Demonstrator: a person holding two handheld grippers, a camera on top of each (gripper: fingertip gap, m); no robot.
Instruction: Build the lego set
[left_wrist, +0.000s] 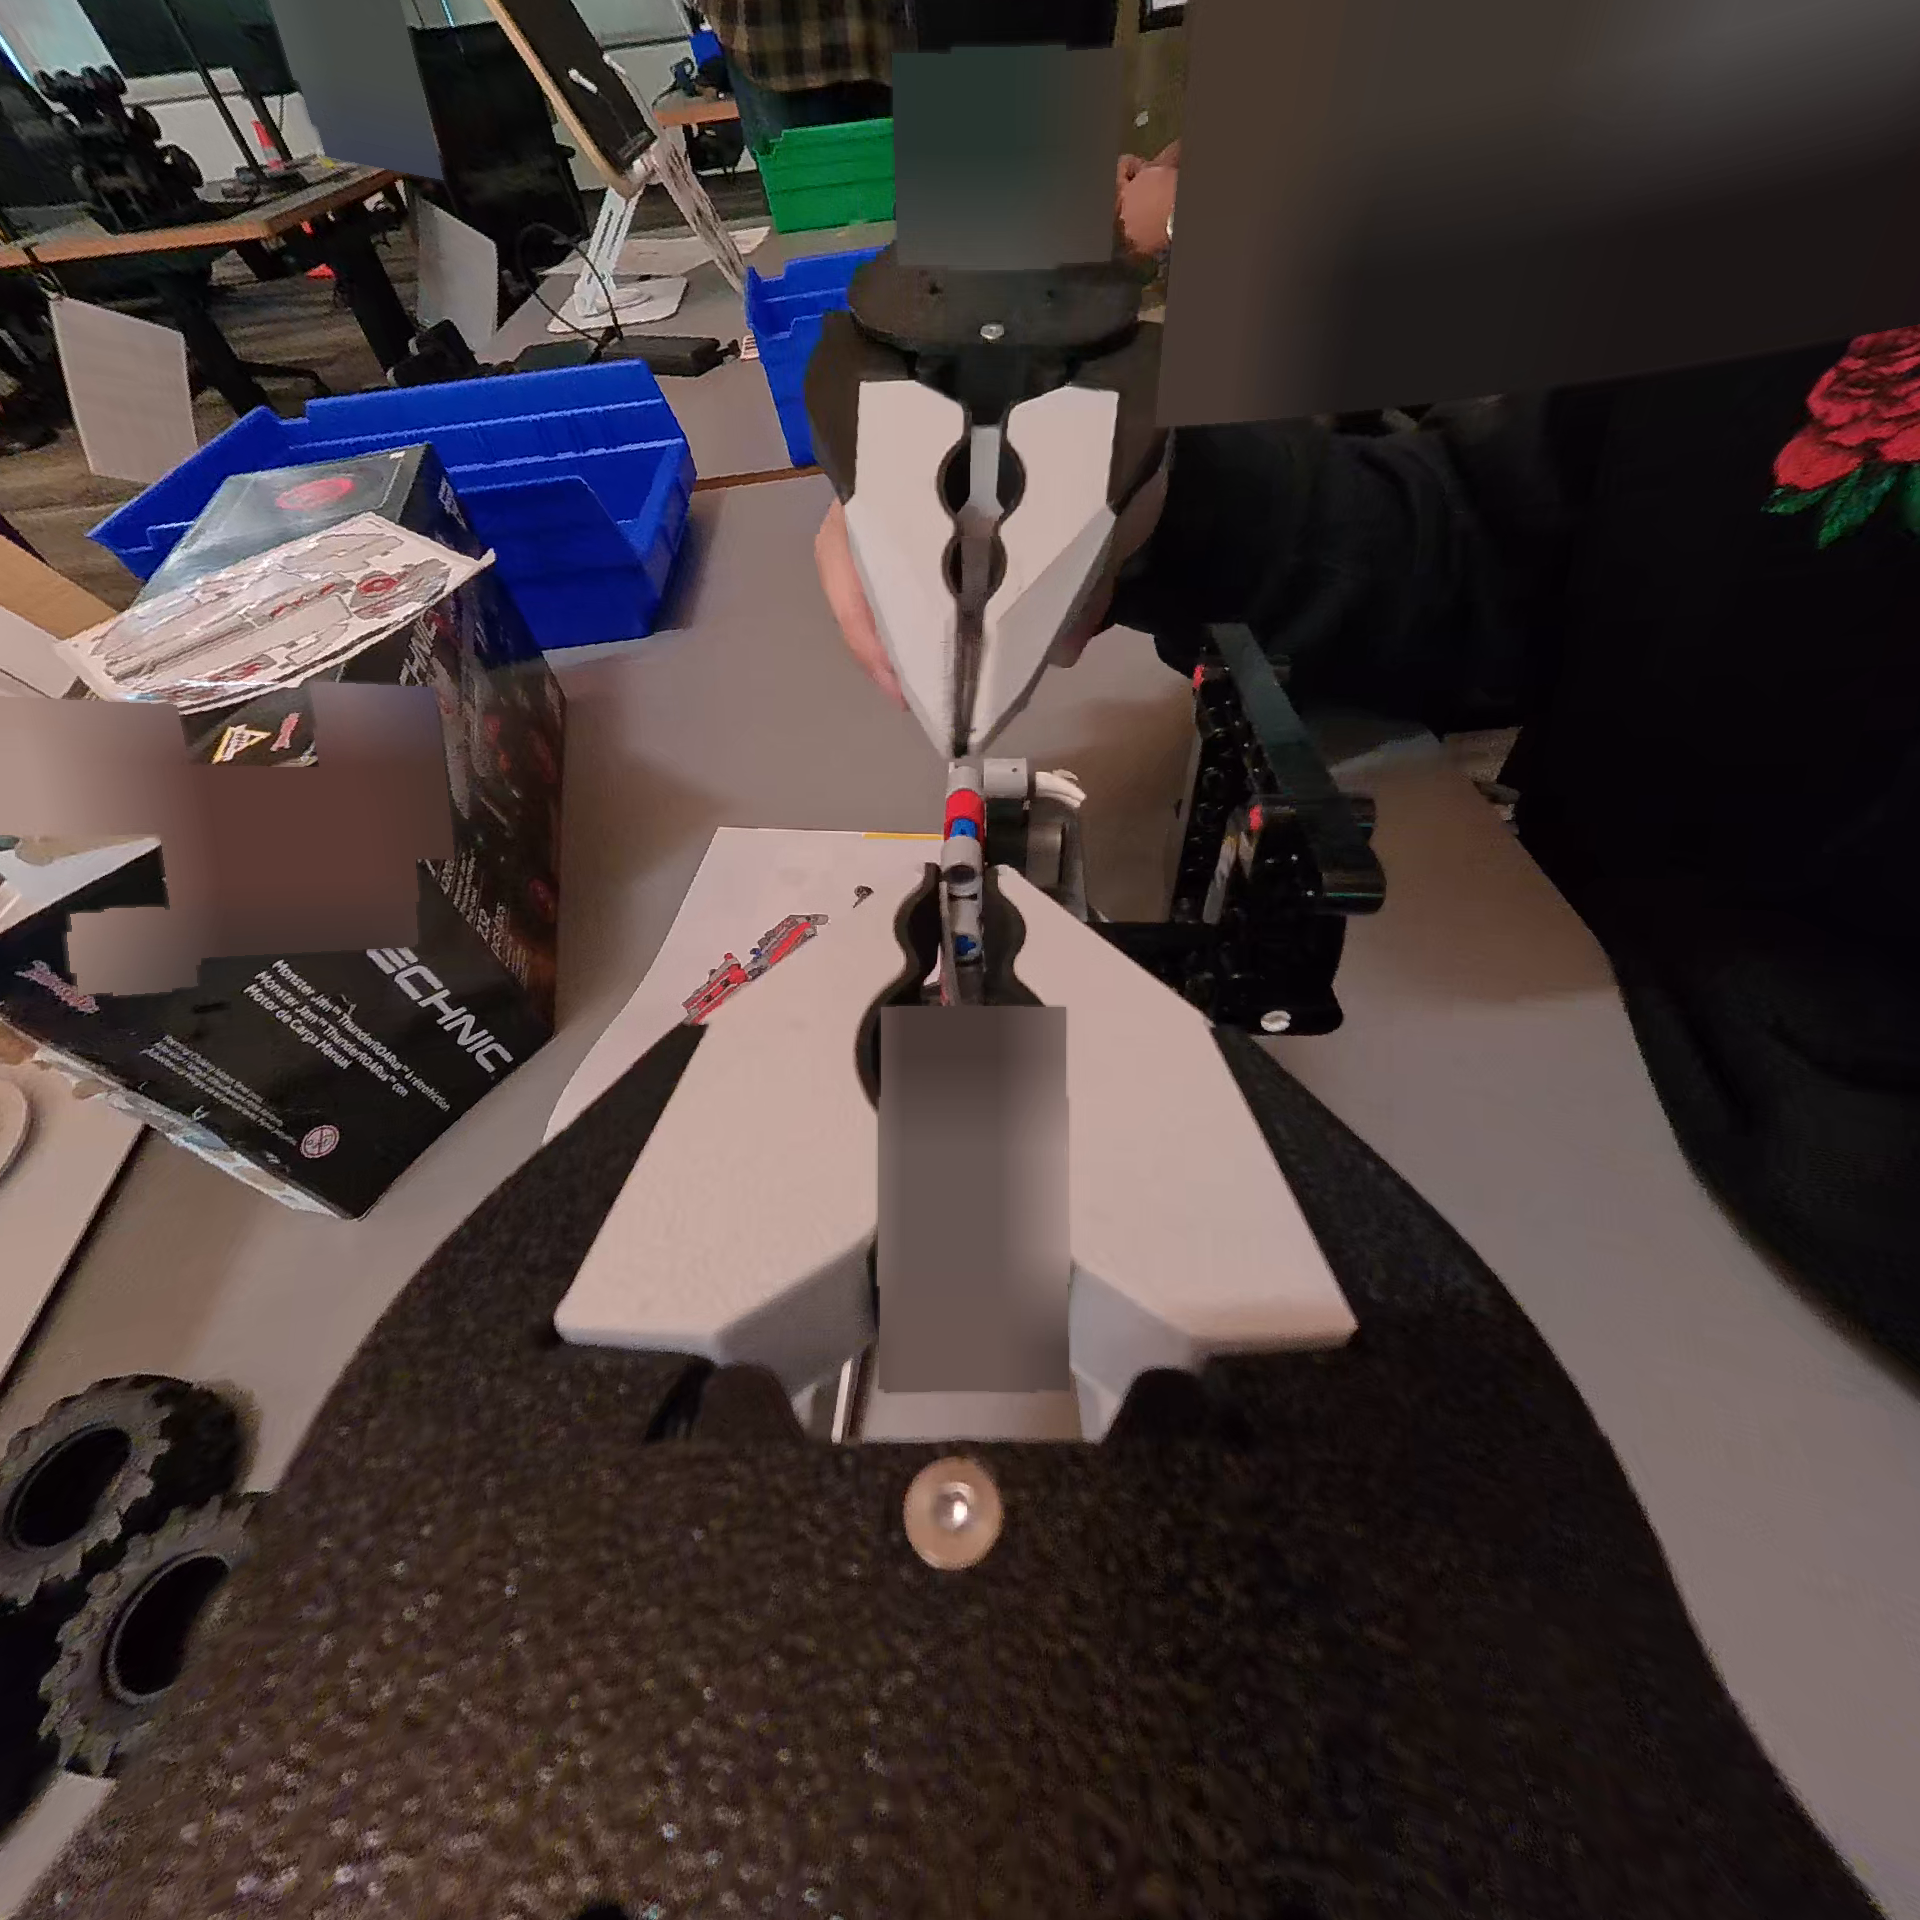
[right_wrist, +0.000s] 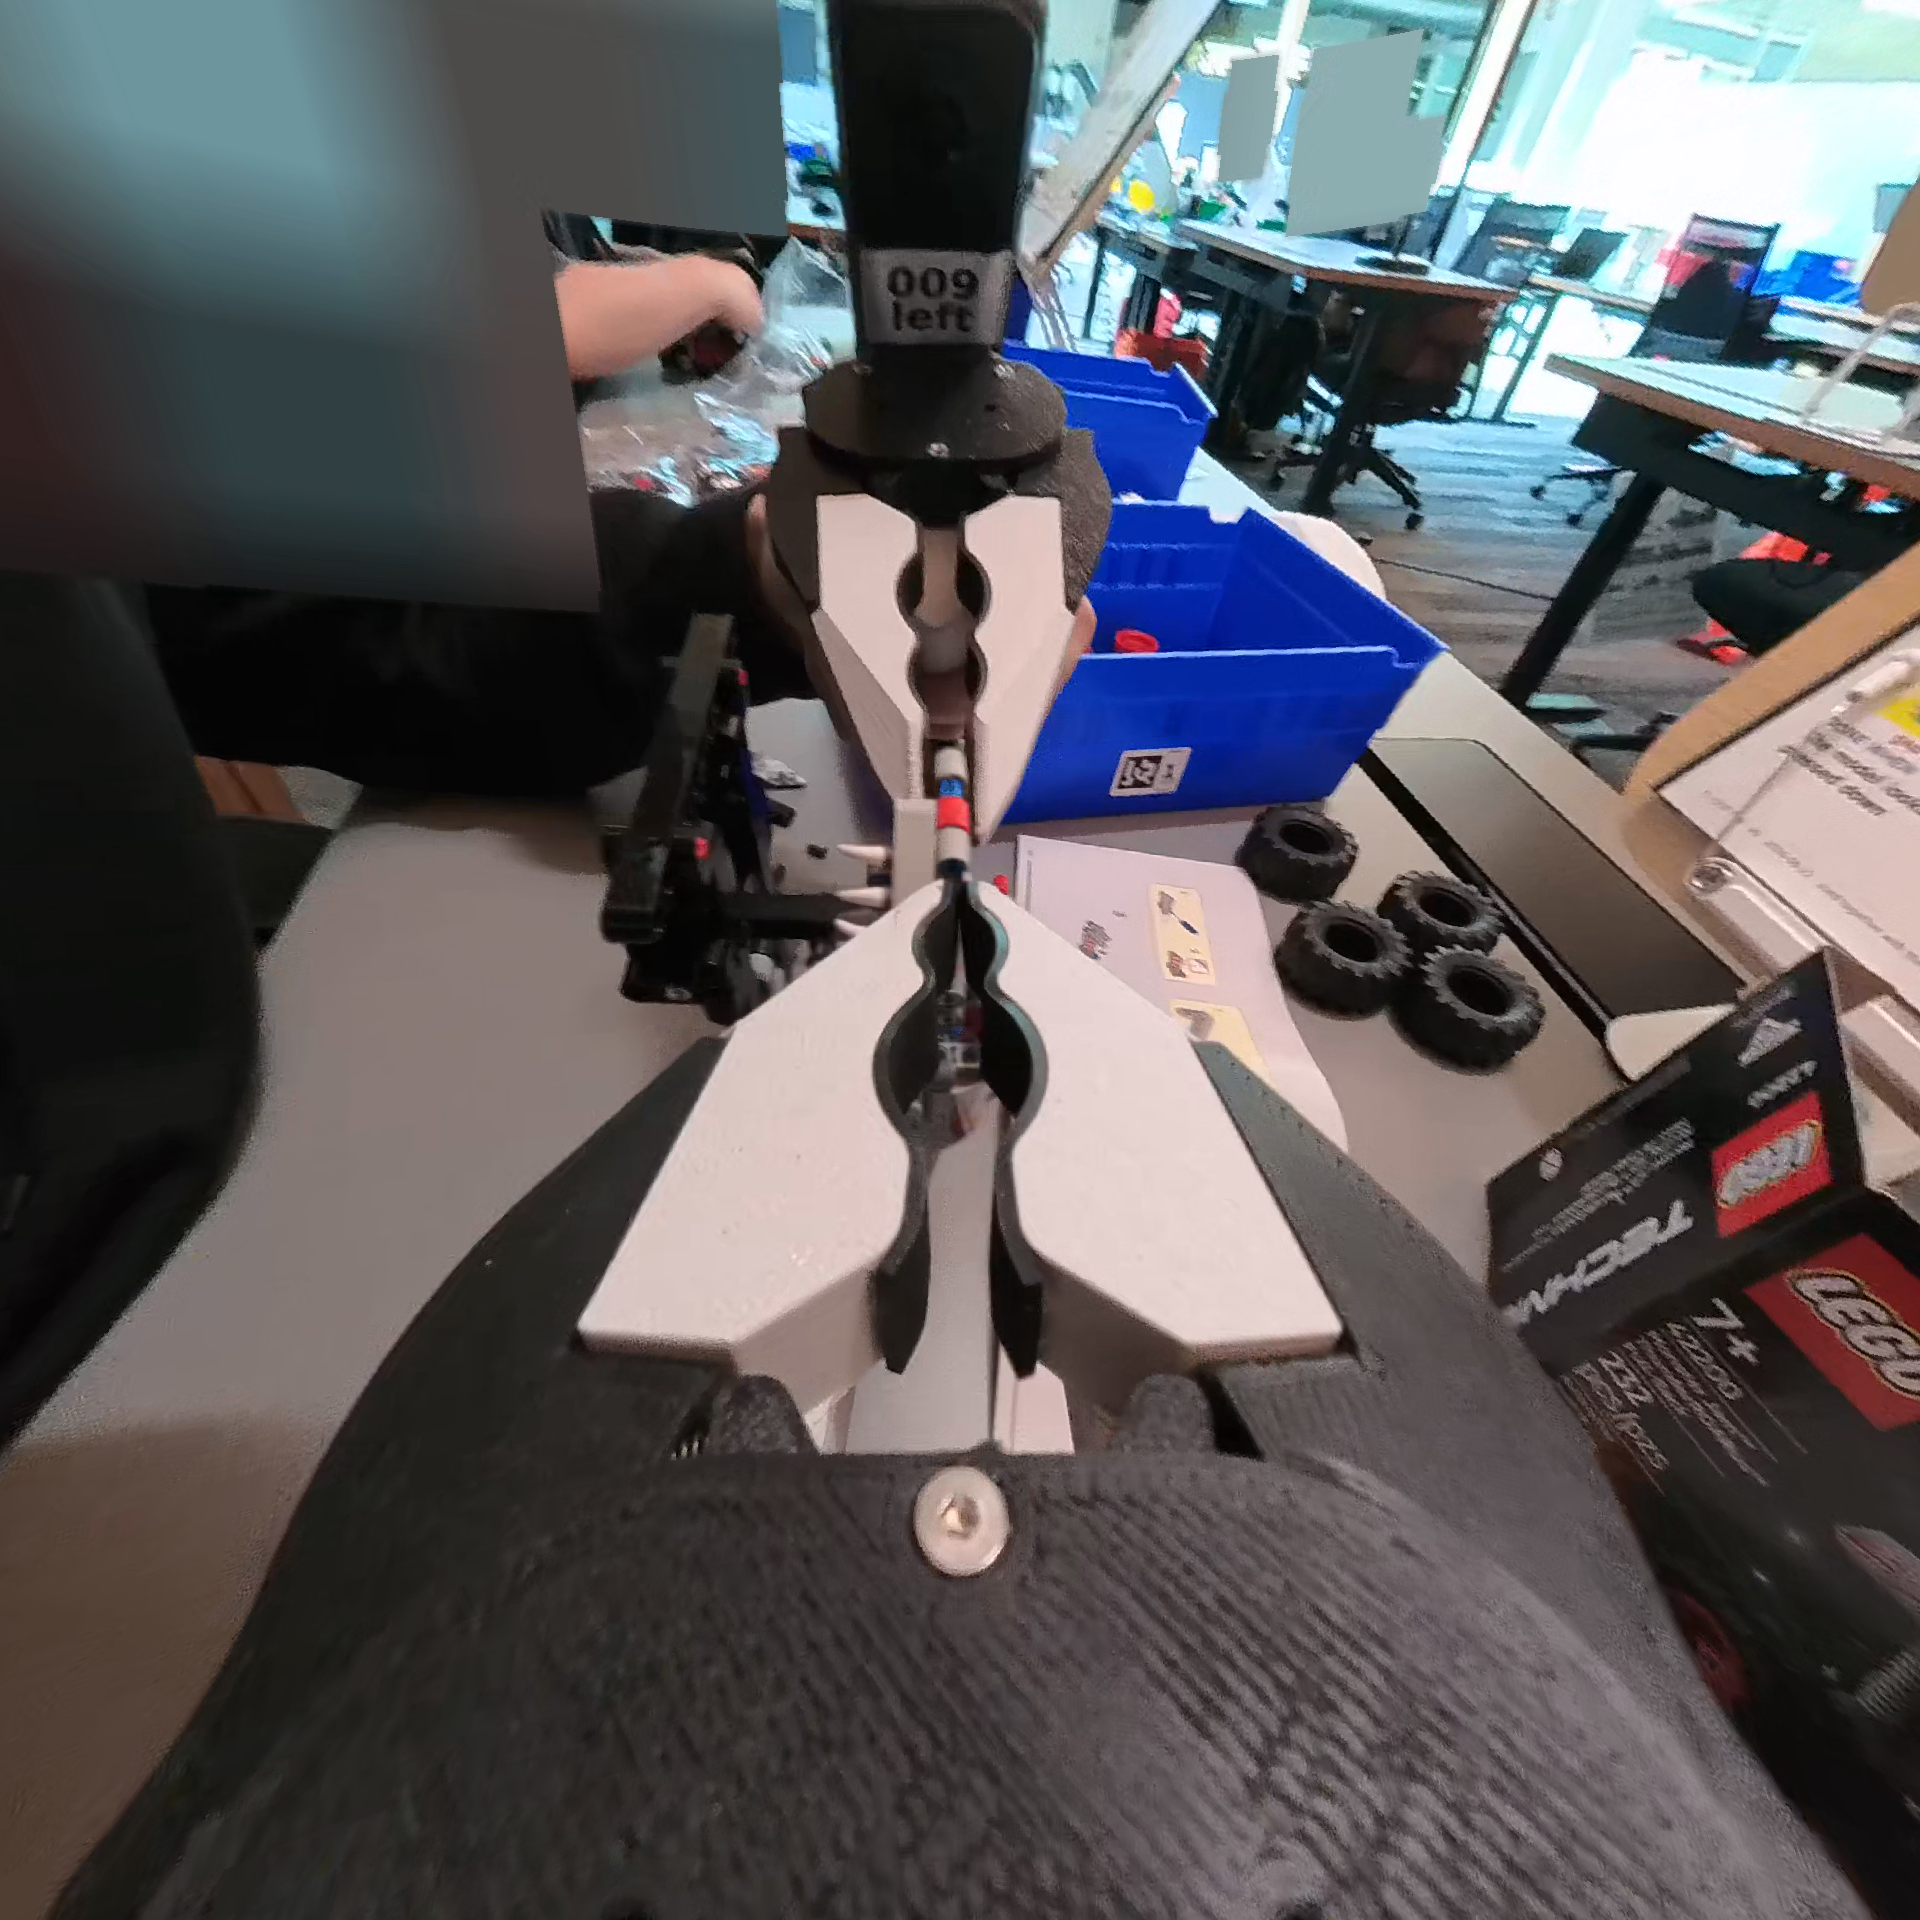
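A small grey lego sub-assembly with red and blue pieces is held in the air between both grippers. My left gripper is shut on its lower grey beam. My right gripper comes from the opposite side, shut on its other end. In the right wrist view the same piece spans from my right gripper to the left gripper. A black lego chassis stands on the table just beside it, with a grey part bearing white teeth; the chassis also shows in the right wrist view.
An instruction sheet lies under the grippers. A lego box with a sticker sheet on top stands to the left. Blue bins are behind. Black tyres lie on the table. A person's black sleeve is close by. The tips of both grippers are at nearly the same place.
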